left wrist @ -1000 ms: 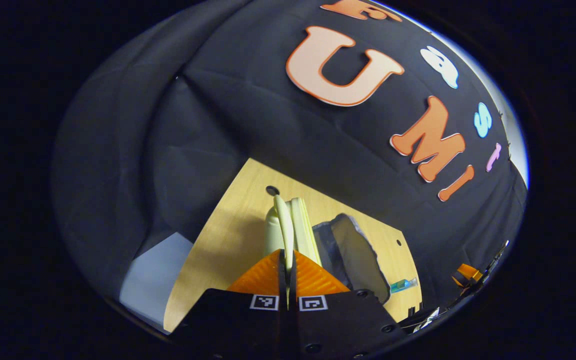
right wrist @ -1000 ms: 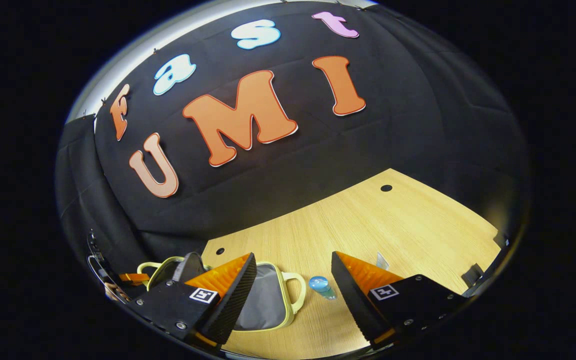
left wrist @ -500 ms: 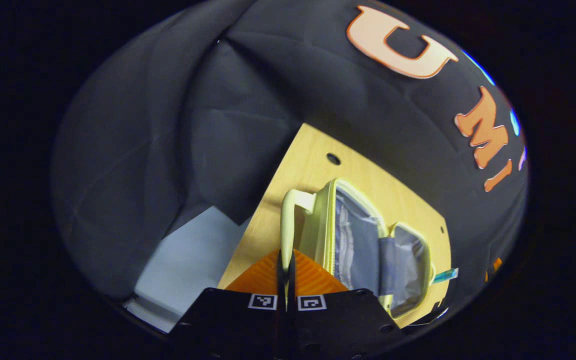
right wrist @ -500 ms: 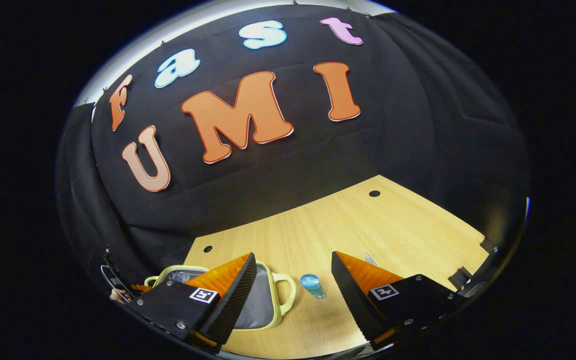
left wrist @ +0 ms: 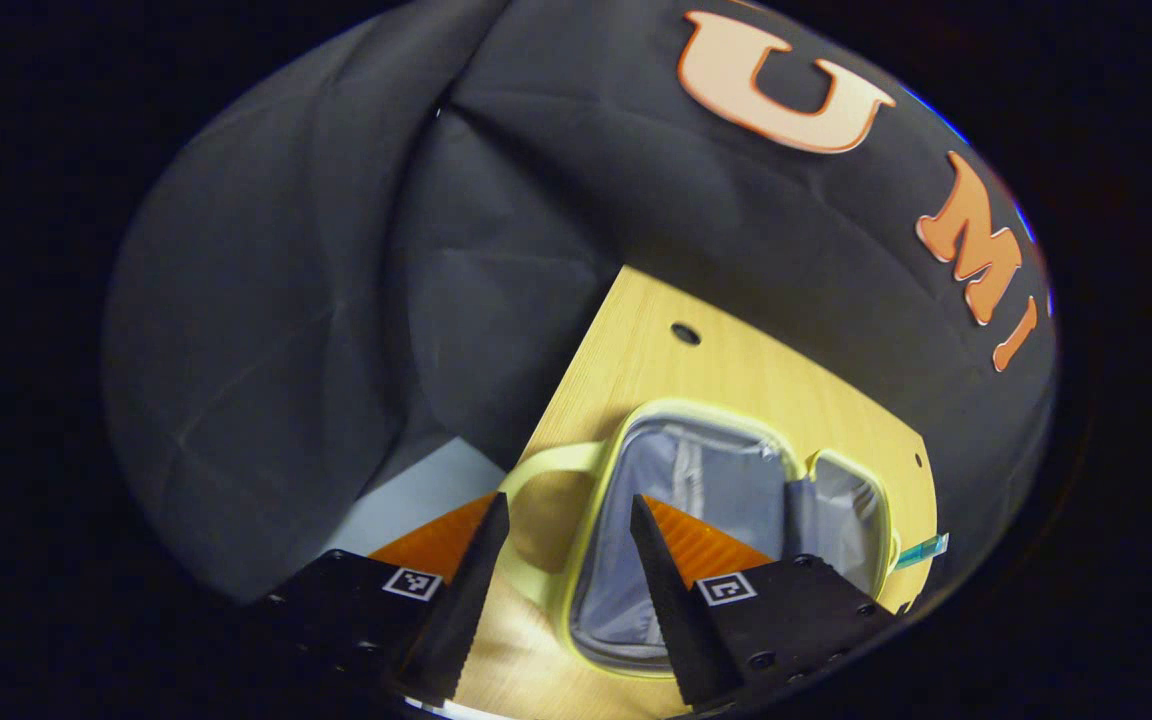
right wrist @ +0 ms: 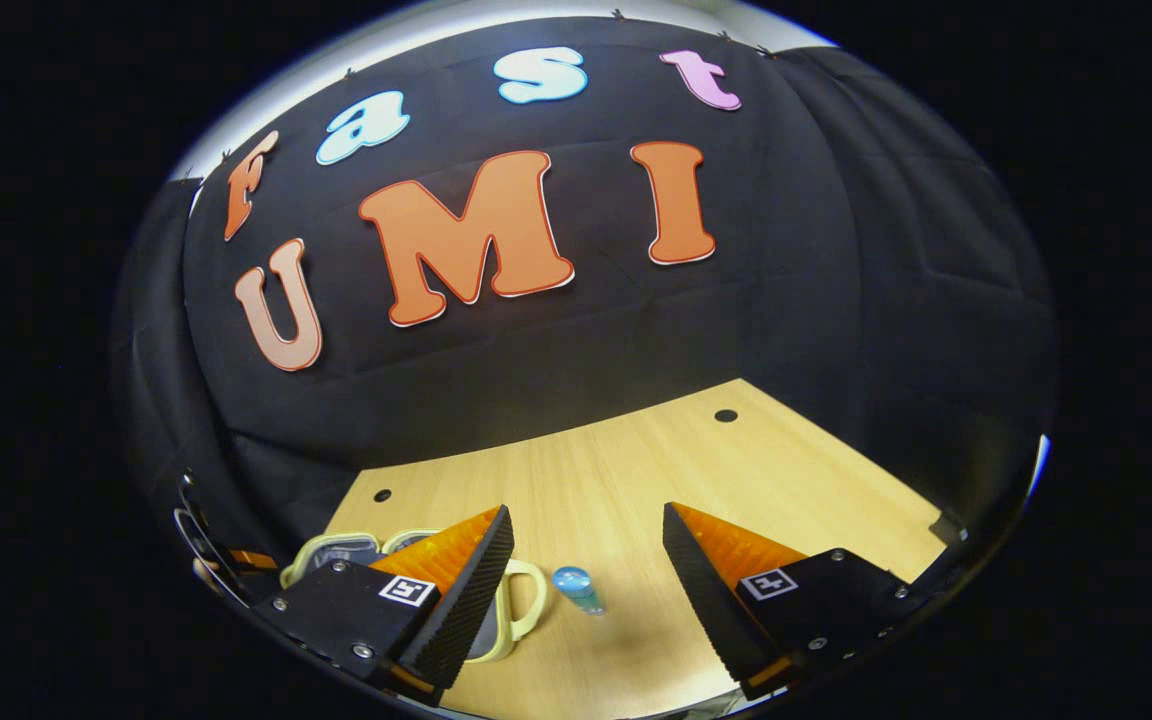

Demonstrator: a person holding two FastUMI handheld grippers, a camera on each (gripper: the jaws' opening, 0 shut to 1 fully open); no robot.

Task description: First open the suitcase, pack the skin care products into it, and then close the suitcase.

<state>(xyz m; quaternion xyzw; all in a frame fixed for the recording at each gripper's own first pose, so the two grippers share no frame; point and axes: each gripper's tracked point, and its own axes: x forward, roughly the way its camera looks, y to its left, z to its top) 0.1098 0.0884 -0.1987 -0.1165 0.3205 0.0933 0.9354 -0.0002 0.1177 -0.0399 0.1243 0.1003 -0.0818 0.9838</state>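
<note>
Suitcase [left wrist: 726,500] now lies open on the table [right wrist: 636,480]; left gripper [left wrist: 561,535] has released its handle [left wrist: 526,480], jaws wide; right gripper [right wrist: 586,550] wide near skincare bottle [right wrist: 576,588]

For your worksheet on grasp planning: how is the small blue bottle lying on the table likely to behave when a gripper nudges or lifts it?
The blue bottle lies on its side on the smooth table, so it probably rolls if nudged. It looks small, likely light. Its rounded body may slip between flat fingers.
</note>
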